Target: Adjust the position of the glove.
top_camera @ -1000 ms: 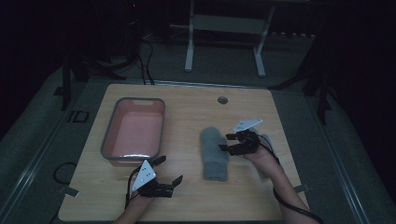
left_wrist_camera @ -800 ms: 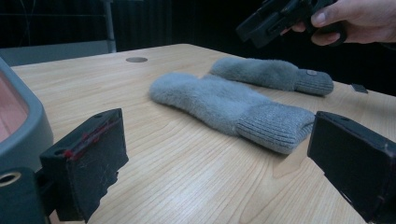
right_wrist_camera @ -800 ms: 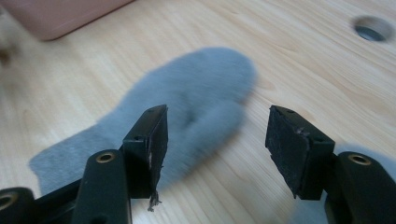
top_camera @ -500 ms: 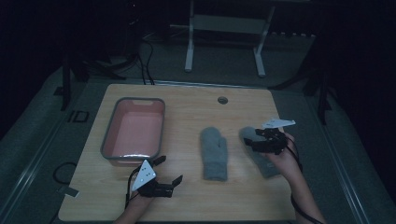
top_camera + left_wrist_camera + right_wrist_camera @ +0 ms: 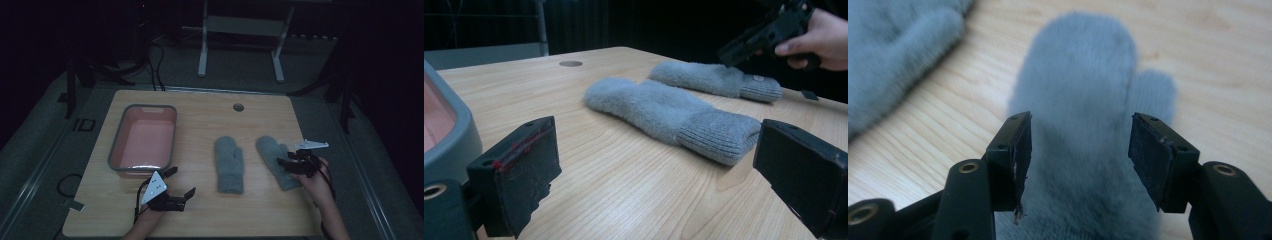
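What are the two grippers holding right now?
Nothing. The right gripper is over the right mitten with its jaws apart and just closing, not yet pinching it. The left gripper is open over bare table.

Two hand-held grippers low over the table, one at each side

The left gripper [image 5: 177, 184] sits near the front edge in the person's left hand [image 5: 145, 220], its jaws spread wide and nothing between them, pointing toward the far right. The right gripper [image 5: 286, 165] is held in the right hand [image 5: 312, 177] with the forearm coming in from the bottom right corner; its jaws point left, have just been closing and stand part open, pads clear of anything
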The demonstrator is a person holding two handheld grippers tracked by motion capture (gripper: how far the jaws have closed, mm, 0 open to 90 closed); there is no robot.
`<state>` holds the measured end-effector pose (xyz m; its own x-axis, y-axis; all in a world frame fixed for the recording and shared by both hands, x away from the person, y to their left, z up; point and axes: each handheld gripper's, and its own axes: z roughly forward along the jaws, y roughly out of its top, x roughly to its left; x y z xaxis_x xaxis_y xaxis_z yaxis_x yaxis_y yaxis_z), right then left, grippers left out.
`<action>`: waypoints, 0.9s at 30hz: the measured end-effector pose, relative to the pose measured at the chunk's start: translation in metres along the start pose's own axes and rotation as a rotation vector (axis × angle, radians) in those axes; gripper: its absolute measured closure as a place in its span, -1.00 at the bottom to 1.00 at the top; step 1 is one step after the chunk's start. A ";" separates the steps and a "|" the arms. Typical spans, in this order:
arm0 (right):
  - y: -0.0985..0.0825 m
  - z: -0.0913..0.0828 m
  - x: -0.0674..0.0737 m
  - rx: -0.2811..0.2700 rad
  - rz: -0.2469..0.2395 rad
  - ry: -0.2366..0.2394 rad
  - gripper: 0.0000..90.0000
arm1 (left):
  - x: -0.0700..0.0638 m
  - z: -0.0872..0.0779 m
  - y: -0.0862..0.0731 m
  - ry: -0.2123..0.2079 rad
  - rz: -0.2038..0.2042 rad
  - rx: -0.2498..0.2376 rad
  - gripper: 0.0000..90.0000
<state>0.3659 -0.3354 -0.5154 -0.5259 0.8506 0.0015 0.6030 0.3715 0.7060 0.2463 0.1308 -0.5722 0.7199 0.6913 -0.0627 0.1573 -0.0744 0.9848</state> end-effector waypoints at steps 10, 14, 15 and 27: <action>-0.022 0.019 0.005 0.011 0.009 0.001 0.52 | 0.000 0.000 0.000 -0.001 0.000 -0.001 -0.89; -0.021 0.011 0.012 -0.038 0.100 -0.048 0.81 | 0.000 0.000 0.000 -0.001 -0.001 -0.001 -0.89; -0.021 0.011 0.012 -0.038 0.100 -0.048 0.81 | 0.000 0.000 0.000 -0.001 -0.002 0.000 -0.89; 0.007 -0.033 0.057 -0.203 0.259 -0.105 0.82 | 0.000 0.000 0.000 0.000 -0.002 -0.001 -0.89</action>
<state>0.3200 -0.2964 -0.4874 -0.2995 0.9447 0.1338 0.5714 0.0654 0.8180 0.2463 0.1311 -0.5722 0.7198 0.6912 -0.0643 0.1580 -0.0729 0.9847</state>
